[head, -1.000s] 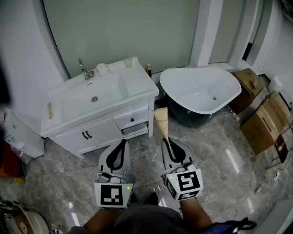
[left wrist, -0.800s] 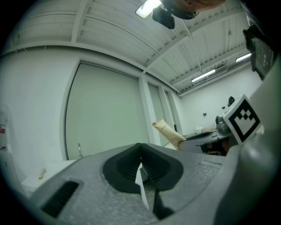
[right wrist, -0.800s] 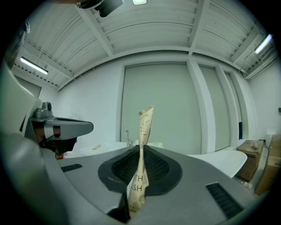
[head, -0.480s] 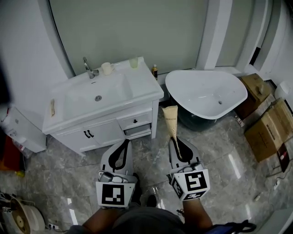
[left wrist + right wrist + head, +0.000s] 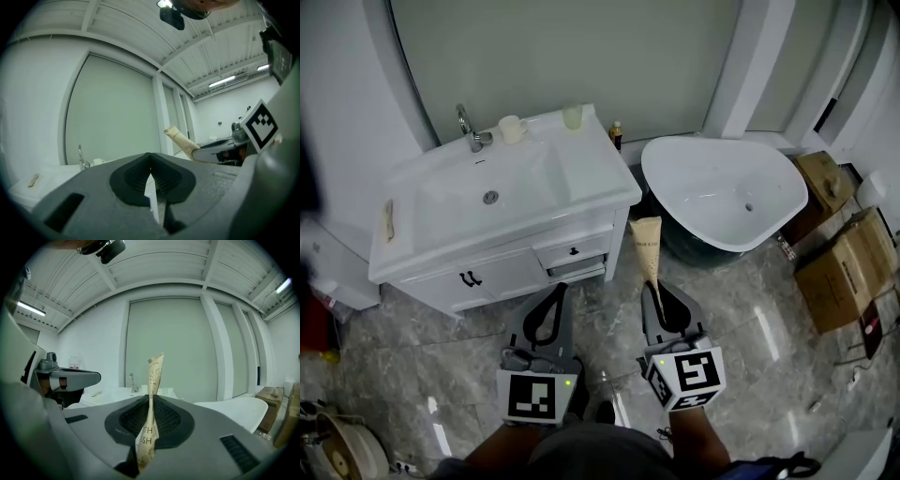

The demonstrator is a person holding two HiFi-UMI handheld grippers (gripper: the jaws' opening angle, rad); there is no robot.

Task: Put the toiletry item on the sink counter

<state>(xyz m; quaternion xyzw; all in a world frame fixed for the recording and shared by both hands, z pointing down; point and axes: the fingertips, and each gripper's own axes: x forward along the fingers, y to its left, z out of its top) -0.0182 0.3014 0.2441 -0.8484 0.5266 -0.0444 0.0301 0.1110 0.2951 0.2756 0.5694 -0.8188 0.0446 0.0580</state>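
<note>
Clamped in right hand-held gripper (image 5: pixel 654 289): beige tube (image 5: pixel 645 242), flat crimped end outward, over marble floor (image 5: pixel 741 309), apart from white counter (image 5: pixel 591 173). Closed, empty: left hand-held gripper (image 5: pixel 553 292). Two cups (image 5: pixel 512 127) on counter by tap (image 5: pixel 469 131).

Glossy white sink counter (image 5: pixel 581 178), shiny metal faucet (image 5: pixel 470 130), polished marble floor (image 5: pixel 741 319), matt cream plastic tube (image 5: pixel 646 248).

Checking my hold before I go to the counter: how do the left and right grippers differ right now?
The right gripper is shut on the beige tube, which sticks out past its jaws; the left gripper is shut on nothing. The left gripper faces the vanity drawers; the right gripper faces the gap between those drawers and the bathtub. Both are over the floor, short of the sink counter.
</note>
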